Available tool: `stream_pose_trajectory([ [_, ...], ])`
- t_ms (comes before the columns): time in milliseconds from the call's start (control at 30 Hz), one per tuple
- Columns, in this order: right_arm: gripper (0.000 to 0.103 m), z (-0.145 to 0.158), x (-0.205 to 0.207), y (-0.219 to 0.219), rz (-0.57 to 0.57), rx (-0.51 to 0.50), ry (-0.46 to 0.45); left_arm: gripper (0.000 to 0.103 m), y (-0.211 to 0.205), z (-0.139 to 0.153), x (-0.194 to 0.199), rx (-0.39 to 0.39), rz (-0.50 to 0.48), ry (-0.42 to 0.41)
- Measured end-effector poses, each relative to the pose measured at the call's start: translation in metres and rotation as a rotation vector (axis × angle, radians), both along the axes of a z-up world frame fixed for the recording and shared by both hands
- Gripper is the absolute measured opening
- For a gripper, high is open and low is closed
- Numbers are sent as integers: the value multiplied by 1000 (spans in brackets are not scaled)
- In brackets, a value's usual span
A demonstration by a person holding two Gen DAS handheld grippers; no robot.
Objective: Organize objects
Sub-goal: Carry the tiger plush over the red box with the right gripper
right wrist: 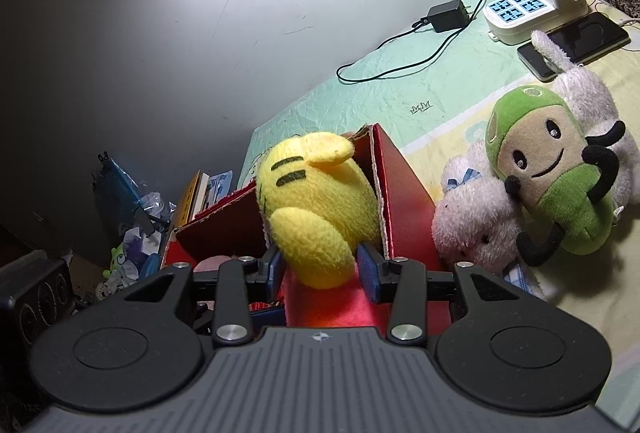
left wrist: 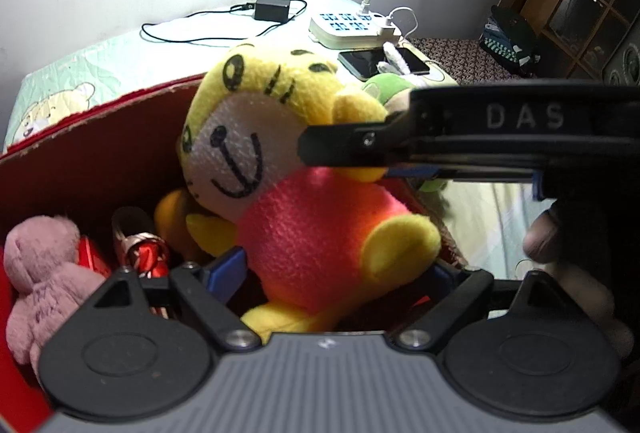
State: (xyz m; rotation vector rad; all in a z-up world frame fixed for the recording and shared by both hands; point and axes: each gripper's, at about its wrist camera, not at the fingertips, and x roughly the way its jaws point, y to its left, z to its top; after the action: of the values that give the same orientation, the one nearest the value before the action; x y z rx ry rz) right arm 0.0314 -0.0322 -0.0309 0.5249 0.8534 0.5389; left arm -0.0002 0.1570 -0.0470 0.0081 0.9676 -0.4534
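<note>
The yellow tiger plush (left wrist: pixel 280 169) with its red body sits upright over the open red box (left wrist: pixel 92 153), gripped from both sides. The left gripper (left wrist: pixel 332 269) has its blue pads against the red belly, jaws closed on the toy's lower body; the right gripper (right wrist: pixel 322 265) is clamped on the toy at the neck, just under the yellow head, reaching in from the right in the left wrist view. Inside the box, left of the tiger, lie a mauve plush bear (left wrist: pixel 40 281), a red shiny wrapped item (left wrist: pixel 146 253) and an orange rounded thing too hidden to name. The box's torn cardboard rim (right wrist: pixel 376 169) rises just behind the tiger's head, so the toy is close against that wall; more room lies toward the bear's side. Just beside the box on the right, on the bed, a green-capped plush (right wrist: pixel 556 185) leans on a white fluffy plush (right wrist: pixel 476 225). Farther back sit a phone (right wrist: pixel 576 41), a white power strip (right wrist: pixel 532 9) with a plugged charger, and a black adapter (right wrist: pixel 448 16) with its looping cable. The surface is a pale green and yellow quilted bed cover (right wrist: pixel 400 89) against a grey wall. Past the bed's far edge, books and clutter (right wrist: pixel 136 217) fill the floor.
</note>
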Motion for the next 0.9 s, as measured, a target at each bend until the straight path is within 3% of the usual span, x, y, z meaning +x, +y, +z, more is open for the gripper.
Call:
stream_pose_trajectory([
  [300, 37, 9, -3, -8, -35, 2, -57, 93, -1, -7, 5, -7, 0, 26],
  [700, 31, 2, -3, 4, -18, -102, -86, 94, -9, -13, 13, 6, 9, 56],
  [900, 30, -3, -2, 3, -8, -93, -62, 93, -8, -8, 9, 19, 18, 59],
])
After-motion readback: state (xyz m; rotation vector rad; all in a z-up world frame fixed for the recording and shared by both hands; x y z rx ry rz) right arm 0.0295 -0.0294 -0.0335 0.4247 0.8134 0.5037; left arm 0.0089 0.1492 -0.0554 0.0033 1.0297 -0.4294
